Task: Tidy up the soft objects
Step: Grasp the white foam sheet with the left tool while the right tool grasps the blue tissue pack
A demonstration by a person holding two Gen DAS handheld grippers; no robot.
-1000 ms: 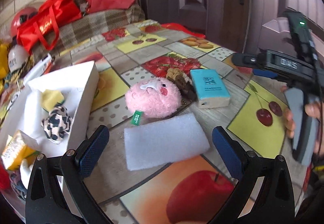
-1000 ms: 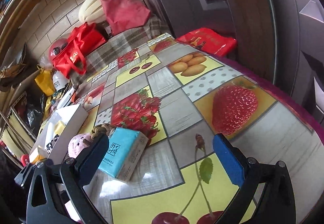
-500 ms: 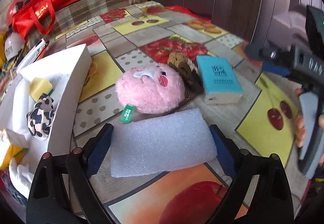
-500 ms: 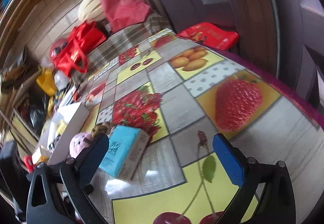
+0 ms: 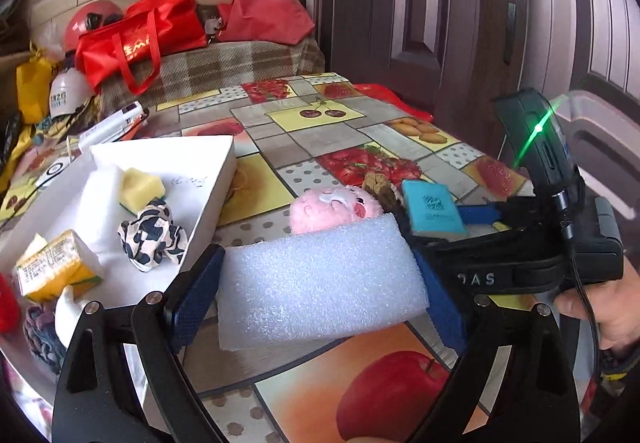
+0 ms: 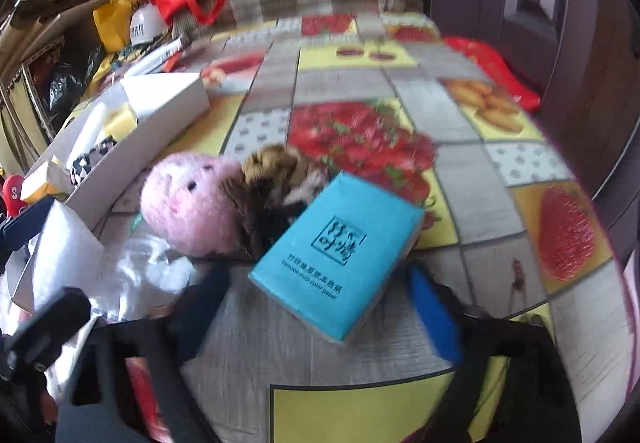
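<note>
- A white box (image 5: 208, 199) with soft items already inside is seen at the left.
- A foam sheet (image 5: 320, 283), lifted off the table, is pinched at its short ends by the left gripper (image 5: 316, 295); being light and squashy, it is best squeezed gently.
- A tissue pack (image 6: 340, 251) is straddled by the spread right gripper (image 6: 316, 307).

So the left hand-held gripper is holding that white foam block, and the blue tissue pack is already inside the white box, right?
Not quite. The left hand-held gripper does hold the white foam block, but the blue tissue pack is not in the white box. It lies on the table beside the pink plush toy, as the right wrist view shows.
</note>
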